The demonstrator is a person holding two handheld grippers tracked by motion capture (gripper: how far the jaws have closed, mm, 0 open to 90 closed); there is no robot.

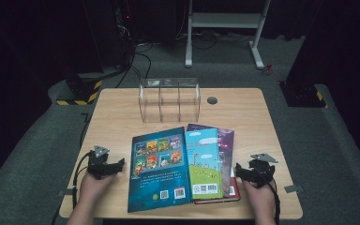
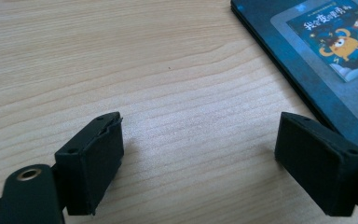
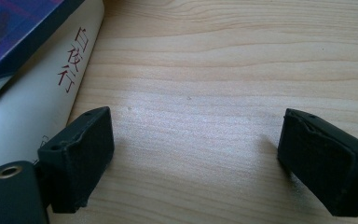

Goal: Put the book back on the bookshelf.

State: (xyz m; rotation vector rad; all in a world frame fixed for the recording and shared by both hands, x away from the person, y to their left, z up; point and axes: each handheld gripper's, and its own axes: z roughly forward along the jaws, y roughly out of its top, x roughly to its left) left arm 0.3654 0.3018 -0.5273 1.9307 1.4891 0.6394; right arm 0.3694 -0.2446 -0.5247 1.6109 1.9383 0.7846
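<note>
Nearest the person, the left hand-held gripper (image 1: 115, 165) rests low over the bench (image 1: 117, 112), its jaws spread wide with only bare wood between them. The right hand-held gripper (image 1: 242, 171) sits the same way on the other side, jaws wide apart and holding nothing.

Between the two grippers lie the books. The large blue book (image 1: 158, 168) is just to the inside of the left hand-held gripper, its edge close beside that gripper's inner jaw in the left gripper view (image 2: 307, 51). Touching it, toward the right hand-held gripper, the green book (image 1: 203, 161) overlaps a purple book (image 1: 226, 140), and a white-spined book (image 3: 37, 98) lies at the bottom of that pile, its spine just beside the right gripper's inner jaw.

Farther off, beyond the books, stands the clear divided rack (image 1: 169, 99), all its compartments empty.

By the look of it, the work is to stand the books in the rack, and nothing is done yet: every book still lies flat.

Outside each gripper there is open wood, though the bench's near edge is close behind both hands. Between the books and the rack runs a clear strip for moving.
</note>
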